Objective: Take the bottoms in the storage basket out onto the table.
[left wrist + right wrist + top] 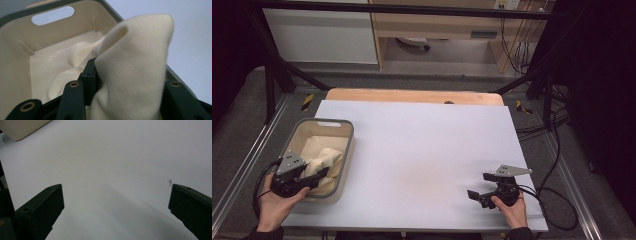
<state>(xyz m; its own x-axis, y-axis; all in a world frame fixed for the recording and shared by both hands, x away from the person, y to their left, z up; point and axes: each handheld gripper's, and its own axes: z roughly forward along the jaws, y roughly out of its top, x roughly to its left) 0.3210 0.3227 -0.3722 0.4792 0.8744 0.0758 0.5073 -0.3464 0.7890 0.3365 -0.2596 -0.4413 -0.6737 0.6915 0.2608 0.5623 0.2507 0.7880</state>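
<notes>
A: Any brand, label or writing to read here?

B: None that I can make out. The cream cloth (135, 67) is plain twill weave, and the grey-rimmed bin (343, 123) has bare cream walls with a slot handle at its far end. The grey plates on the two grippers are too small in the high view to show any marking.

A: Location of the cloth?

B: Inside the bin, at the left edge of the white table (427, 145), near the person's side. Most of it lies crumpled on the bin floor; one fold stands raised toward the near right wall.

A: State of the left gripper (314, 176)?

B: Pinching that raised fold. In the left gripper view the fabric sits between the two black jaws and bulges up above them (the near jaw's inner face is against the cloth; the far contact is covered by fabric).

A: Orientation of the cloth?

B: The raised fold points up and away from the jaws, ending in a rounded peak. In the high view the heap's long axis runs roughly along the bin's length, from the near end toward the far handle.

A: And the right gripper (477, 196)?

B: Jaws spread wide, nothing between them, resting low over bare table at the near right, well apart from the bin. It points left across the table.
</notes>
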